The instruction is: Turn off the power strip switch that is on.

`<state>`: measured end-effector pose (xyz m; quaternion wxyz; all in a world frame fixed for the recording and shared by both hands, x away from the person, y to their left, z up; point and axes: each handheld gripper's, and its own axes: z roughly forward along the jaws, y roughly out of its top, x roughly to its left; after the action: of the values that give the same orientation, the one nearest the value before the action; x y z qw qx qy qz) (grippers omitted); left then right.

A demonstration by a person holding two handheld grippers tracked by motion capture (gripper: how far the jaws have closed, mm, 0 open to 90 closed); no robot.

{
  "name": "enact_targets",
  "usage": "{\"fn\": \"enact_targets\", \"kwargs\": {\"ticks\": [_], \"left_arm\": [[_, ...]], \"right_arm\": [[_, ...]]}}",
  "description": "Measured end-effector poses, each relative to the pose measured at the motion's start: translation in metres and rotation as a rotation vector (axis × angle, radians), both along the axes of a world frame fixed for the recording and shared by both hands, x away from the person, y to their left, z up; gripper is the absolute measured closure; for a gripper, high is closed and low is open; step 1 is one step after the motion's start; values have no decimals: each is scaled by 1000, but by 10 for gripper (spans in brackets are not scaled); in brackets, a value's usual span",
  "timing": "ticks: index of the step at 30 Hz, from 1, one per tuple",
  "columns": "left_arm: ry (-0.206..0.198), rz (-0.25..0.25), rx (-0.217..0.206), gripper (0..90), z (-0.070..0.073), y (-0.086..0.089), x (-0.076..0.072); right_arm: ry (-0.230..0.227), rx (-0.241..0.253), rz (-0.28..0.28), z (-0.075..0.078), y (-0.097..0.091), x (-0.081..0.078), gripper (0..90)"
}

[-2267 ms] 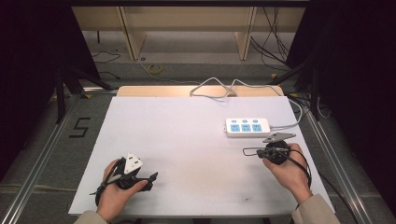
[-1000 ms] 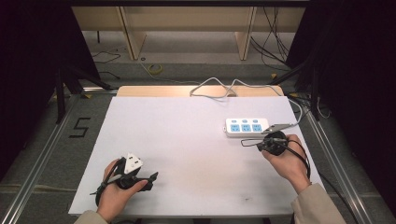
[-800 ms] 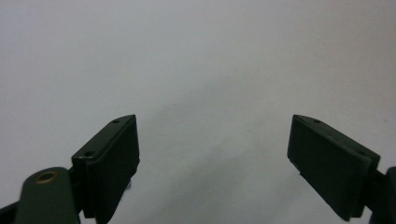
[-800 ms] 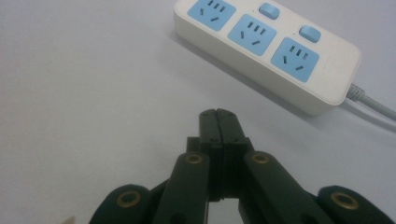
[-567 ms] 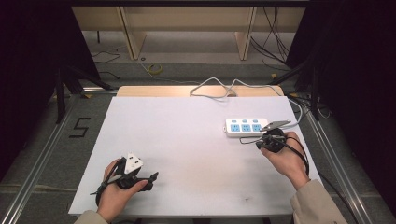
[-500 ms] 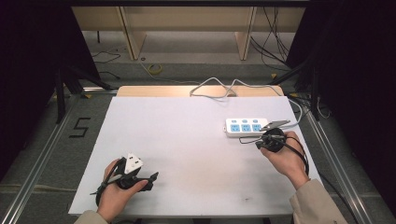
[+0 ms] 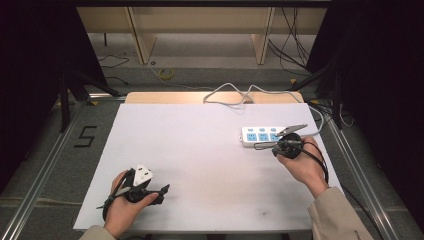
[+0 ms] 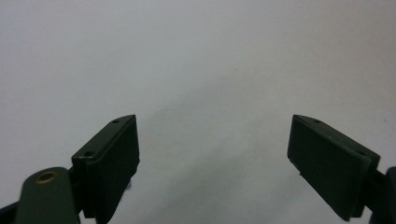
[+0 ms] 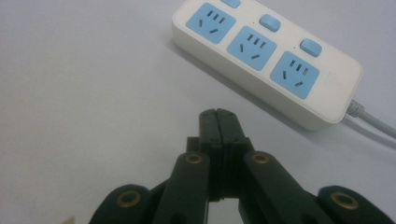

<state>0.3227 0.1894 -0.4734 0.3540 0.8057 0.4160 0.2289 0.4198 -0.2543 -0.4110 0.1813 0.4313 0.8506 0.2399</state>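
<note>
white power strip (image 9: pixel 268 58) lies just beyond the right tool (image 9: pixel 217 113), whose jaws are pressed together, empty.

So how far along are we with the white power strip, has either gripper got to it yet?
Nothing looks done yet: the white power strip with three blue sockets lies untouched on the white table, its sockets empty. In hand: the right gripper, jaws shut and empty, points at the strip, just short of it. The left gripper rests open over bare table near the front edge. Actual contact with the strip is still to come.
</note>
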Motion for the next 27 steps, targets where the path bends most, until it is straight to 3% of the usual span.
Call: {"fn": "enact_targets", "kwargs": {"ticks": [27], "left_arm": [[-2,-1,1,164,0,0,0]], "right_arm": [[6,-9,-5,9,5,19,900]]}}
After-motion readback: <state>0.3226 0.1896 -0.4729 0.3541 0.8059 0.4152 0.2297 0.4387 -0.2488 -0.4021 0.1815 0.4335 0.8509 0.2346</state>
